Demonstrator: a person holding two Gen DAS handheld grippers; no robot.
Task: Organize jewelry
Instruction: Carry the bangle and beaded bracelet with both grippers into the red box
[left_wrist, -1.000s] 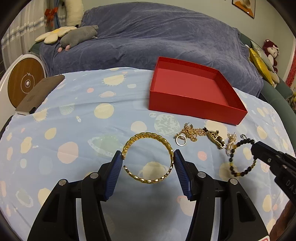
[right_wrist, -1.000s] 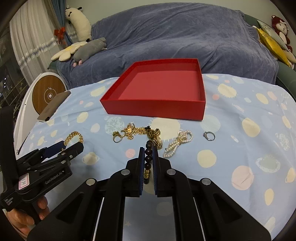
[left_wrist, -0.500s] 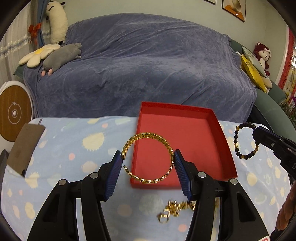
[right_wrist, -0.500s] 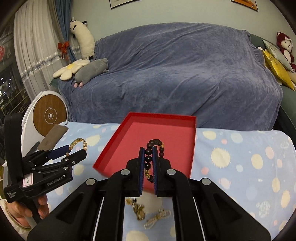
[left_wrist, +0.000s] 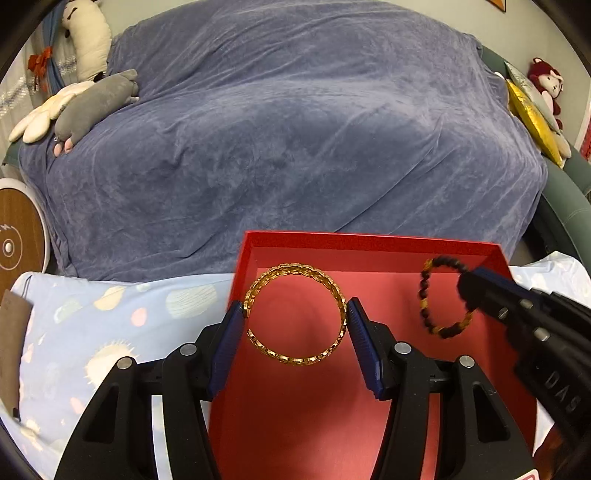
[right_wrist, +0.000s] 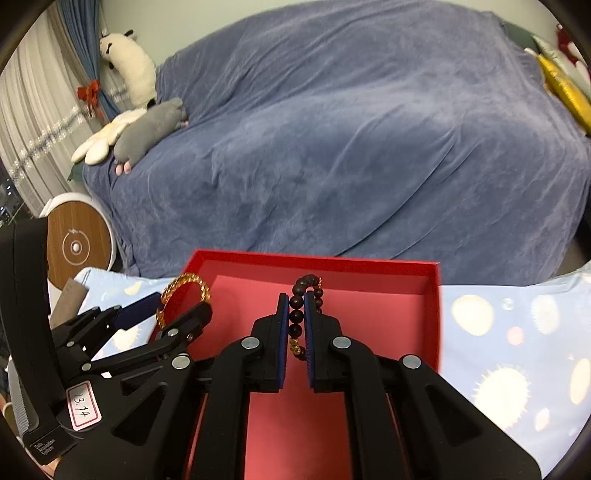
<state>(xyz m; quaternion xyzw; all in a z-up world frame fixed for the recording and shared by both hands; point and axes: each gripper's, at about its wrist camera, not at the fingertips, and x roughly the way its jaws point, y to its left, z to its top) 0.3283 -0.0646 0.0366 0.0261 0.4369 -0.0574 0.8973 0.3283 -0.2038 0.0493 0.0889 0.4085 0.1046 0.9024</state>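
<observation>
Left tongs (left_wrist: 295, 319) pinching the gold chain bangle (left_wrist: 295, 314) across its width, both blue pads touching the hoop's outer sides; the bangle's open gap faces the left pad. The bangle hangs above the floor of the red box (left_wrist: 369, 245), toward the box's left wall. Right tongs (right_wrist: 294, 328) nearly pressed together, clamping the dark bead bracelet (right_wrist: 297, 314) edge-on, so that its loop stands upright between the pads over the middle of the red box. In the left wrist view the bracelet (left_wrist: 441, 295) hangs above the box's right half, well apart from the bangle. The red box rests on a worktop covered in a pale blue spotted cloth (right_wrist: 517, 332). Behind the box, a sofa under a blue throw (left_wrist: 314, 129).
</observation>
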